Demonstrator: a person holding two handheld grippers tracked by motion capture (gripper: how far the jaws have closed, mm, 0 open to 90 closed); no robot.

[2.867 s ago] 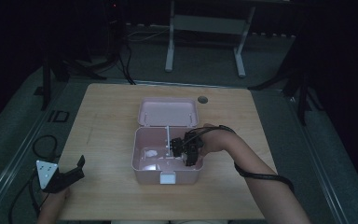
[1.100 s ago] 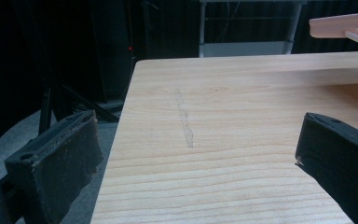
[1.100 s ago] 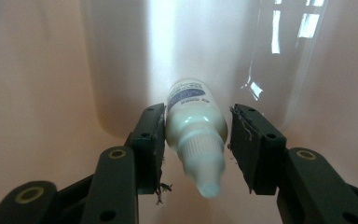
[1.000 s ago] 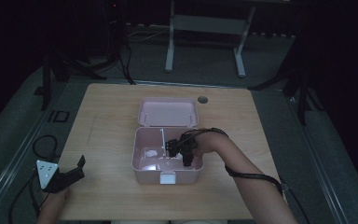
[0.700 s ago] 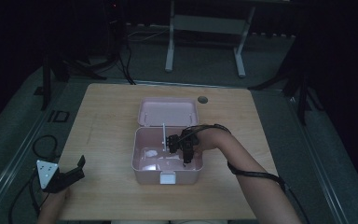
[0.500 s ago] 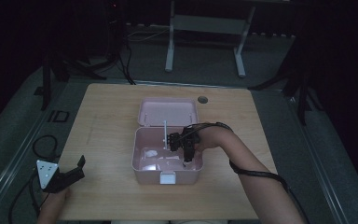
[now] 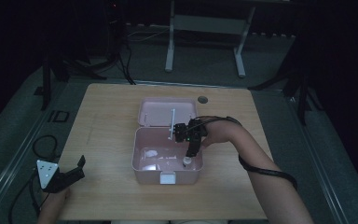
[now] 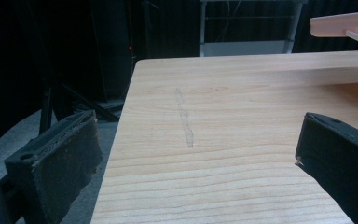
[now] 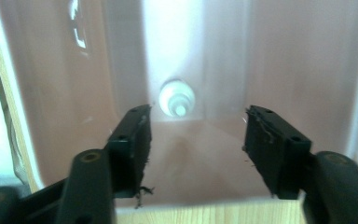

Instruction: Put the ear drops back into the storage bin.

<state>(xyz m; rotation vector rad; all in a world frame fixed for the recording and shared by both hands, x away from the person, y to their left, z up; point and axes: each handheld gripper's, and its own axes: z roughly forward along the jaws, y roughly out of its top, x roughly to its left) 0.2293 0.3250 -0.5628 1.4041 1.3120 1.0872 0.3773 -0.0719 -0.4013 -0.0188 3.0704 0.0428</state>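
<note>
High view first: there's a wooden table (image 7: 112, 116) with a pink box (image 7: 168, 161) sitting roughly in the middle, its lid (image 7: 168, 112) flipped back flat behind it. The right gripper (image 7: 189, 151) hangs over the right end of the open box, pointing down into it, with the person's forearm coming in from the lower right. Right under it, on the box floor near the front right corner, stands a small white bottle (image 7: 185, 161). There are a couple of other pale bits (image 7: 151, 153) on the box floor to the left, too dim to make out. The left gripper (image 7: 77, 169) is way off at the near left corner of the table, well apart from the box, grey plate on top.

Left gripper view: both black jaws spread wide with nothing but bare tabletop between them. The pink lid's edge (image 8: 342, 23) peeks in at the top right.

Right gripper view: looking straight down into the box (image 9: 56, 70). The jaws have just been opening and now stand apart, gripping nothing. The white bottle (image 9: 177, 98) sits on the floor just past the tips, roughly between them but nearer the left-hand jaw, seen cap-on. The pads aren't touching it. The table edge shows along the bottom.
</note>
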